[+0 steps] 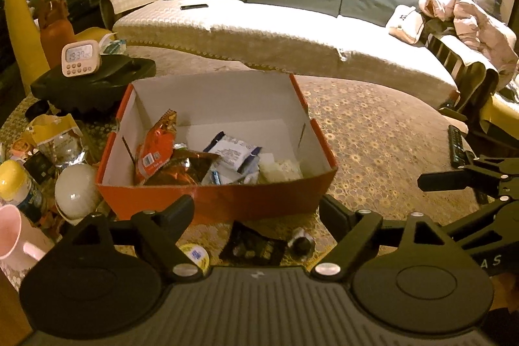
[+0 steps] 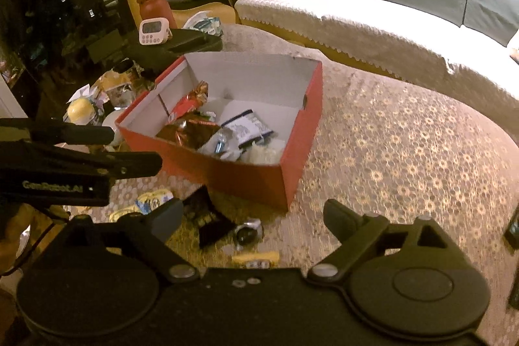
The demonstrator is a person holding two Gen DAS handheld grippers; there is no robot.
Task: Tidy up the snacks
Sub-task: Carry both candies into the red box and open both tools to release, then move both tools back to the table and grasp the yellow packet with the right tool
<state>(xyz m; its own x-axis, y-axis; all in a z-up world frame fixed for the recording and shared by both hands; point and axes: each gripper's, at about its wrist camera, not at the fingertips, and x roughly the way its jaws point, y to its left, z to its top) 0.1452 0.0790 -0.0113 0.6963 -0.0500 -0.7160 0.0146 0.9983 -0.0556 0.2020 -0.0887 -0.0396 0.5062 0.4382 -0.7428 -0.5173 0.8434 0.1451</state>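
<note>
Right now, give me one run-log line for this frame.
left hand-held gripper: open, empty | right hand-held gripper: open, empty | red box: holds snacks | black packet: outside box

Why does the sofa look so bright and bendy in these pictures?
Left wrist view: lamp glare whitens the sofa at upper right, and the fisheye lens curves its edge. Right wrist view: same bend, the right edge is smeared, and the room at left is dark.

Patterned tablecloth point(image 2: 405, 151), red box point(image 2: 246, 180), black packet point(image 2: 211, 222), timer point(image 1: 81, 57)

Matt red cardboard box point(image 1: 227, 200), white inside; crinkly glossy foil packets point(image 1: 155, 148); patterned woven tablecloth point(image 1: 382, 132); matt black plastic grippers, metal pivots.
</note>
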